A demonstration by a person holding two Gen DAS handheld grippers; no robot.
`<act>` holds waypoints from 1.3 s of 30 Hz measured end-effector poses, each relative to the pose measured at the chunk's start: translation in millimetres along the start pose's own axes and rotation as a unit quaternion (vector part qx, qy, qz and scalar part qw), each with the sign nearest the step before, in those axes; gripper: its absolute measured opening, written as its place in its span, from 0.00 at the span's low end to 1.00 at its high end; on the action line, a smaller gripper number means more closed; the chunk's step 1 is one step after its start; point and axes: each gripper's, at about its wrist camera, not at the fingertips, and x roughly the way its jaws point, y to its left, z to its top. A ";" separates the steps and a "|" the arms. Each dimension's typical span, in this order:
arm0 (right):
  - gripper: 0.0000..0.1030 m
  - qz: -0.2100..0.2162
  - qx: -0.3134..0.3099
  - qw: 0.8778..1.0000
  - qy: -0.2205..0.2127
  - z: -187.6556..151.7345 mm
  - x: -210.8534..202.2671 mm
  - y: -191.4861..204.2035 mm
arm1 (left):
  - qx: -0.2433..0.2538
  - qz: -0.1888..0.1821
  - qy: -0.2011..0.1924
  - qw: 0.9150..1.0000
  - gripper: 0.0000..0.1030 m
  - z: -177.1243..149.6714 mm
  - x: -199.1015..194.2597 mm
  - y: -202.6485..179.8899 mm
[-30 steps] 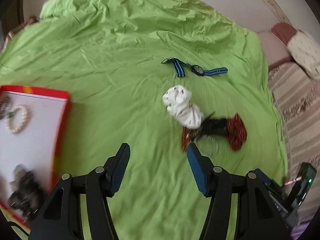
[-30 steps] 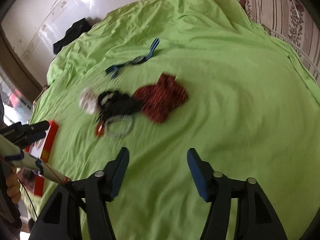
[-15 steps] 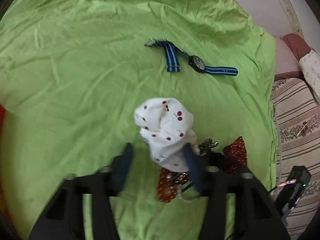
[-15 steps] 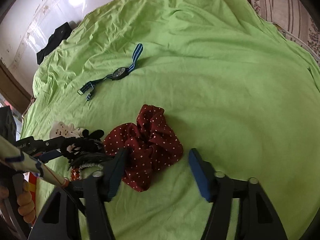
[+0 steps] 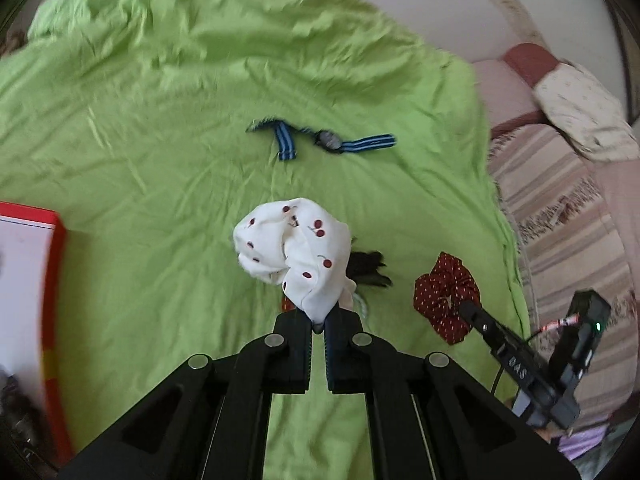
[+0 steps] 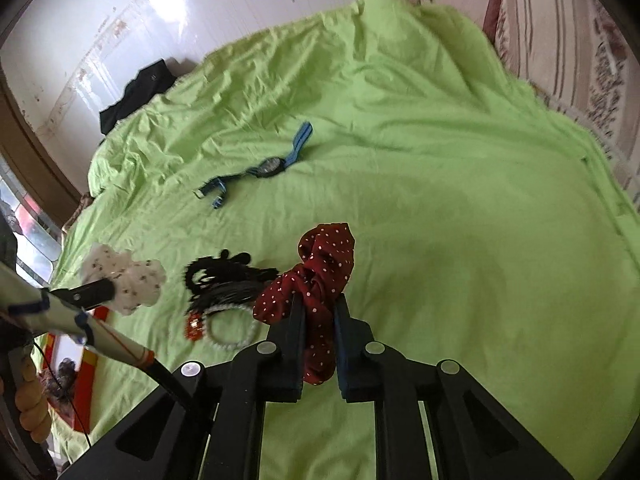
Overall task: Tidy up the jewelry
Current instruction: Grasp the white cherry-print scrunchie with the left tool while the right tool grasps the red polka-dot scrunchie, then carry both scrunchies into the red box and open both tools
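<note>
Bed under a green sheet (image 5: 160, 128), with both grippers at its near edge. Far centre lies a striped-strap watch (image 5: 328, 141), flat and well apart from the rest. At the left edge sits a red-rimmed tray (image 5: 54, 280), its contents too blurred to name.

The left gripper (image 5: 318, 326) has its jaws closed on the lower fold of a white cherry-print scrunchie (image 5: 294, 248), which stands bunched above the jaw tips. The right gripper (image 6: 320, 320) has jaws closing on a dark red dotted scrunchie (image 6: 316, 276); the fabric is pinched between them, and its upper loop flops toward the far side.

Between the two scrunchies, on the sheet, remain a black tangled piece (image 6: 224, 280), a pale bead bracelet (image 6: 232, 330) and a small red item (image 6: 194, 326), touching or overlapping one another.

Handling, as a judgement: both scrunchies are light, soft and compressible, safe to pinch anywhere on the gathered cloth. The bracelet looks slippery and thin; it is best taken across its band. The tangle may drag its neighbours along.
</note>
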 end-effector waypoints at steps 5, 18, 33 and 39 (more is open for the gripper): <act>0.13 0.007 -0.010 1.000 -0.016 -7.9 -38.0 16.3 | 0.027 0.012 -0.032 0.999 0.04 -26.7 -59.1 2.5; 0.13 0.056 -0.068 0.996 -0.011 -40.1 -75.1 102.5 | -0.033 0.086 -0.093 0.991 0.04 -78.0 -189.5 126.8; 0.13 0.151 -0.185 0.969 0.063 -65.3 -4.3 304.4 | -0.171 0.180 -0.079 0.966 0.04 -78.4 -195.4 311.8; 0.13 0.219 -0.202 0.947 0.119 -84.2 36.3 387.0 | -0.190 0.186 -0.066 0.962 0.04 -68.3 -183.3 347.6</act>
